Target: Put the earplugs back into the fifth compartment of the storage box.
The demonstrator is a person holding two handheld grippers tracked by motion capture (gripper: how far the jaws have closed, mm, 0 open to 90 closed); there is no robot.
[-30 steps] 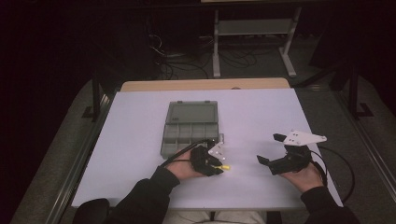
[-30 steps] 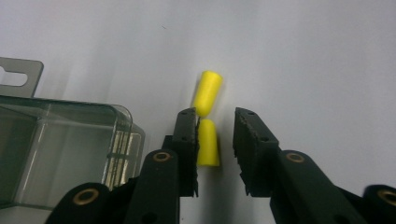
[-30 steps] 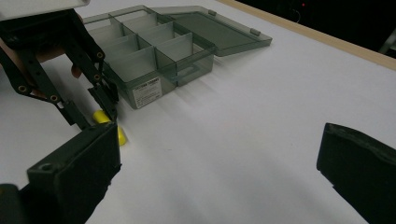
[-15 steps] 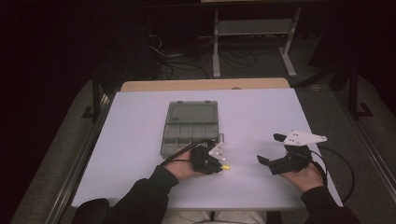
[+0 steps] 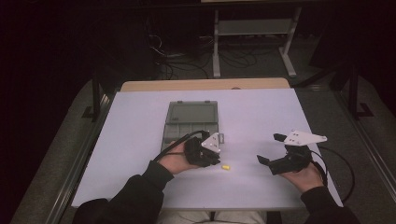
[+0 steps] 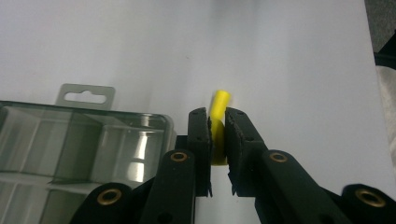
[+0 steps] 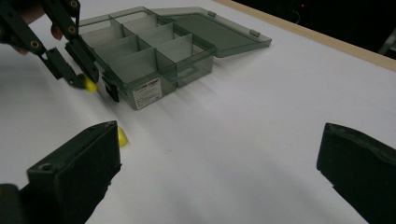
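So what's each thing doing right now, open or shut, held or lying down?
Smoky clear plastic compartment box: lid open, compartments look empty.
Left gripper: shut on a small yellow cylinder.
Second small yellow piece: lying loose on the white table.
Right gripper: open, holding nothing.

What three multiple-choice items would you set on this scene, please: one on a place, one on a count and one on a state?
1. Where does the loose yellow cylinder lie?
A. In a compartment
B. On the white table, beside the compartment box
C. On the box lid

2. How many yellow cylinders are there?
A. One
B. Two
C. Four

3. How does the left gripper stand?
A. Shut on a yellow cylinder
B. Wide open and empty
C. Shut on the box lid

Answers:
1 B, since the high view shows it on the bare table near the box.
2 B, since one lies loose and the held yellow cylinder is the other.
3 A, since the left gripper view shows the pads pressing that cylinder.
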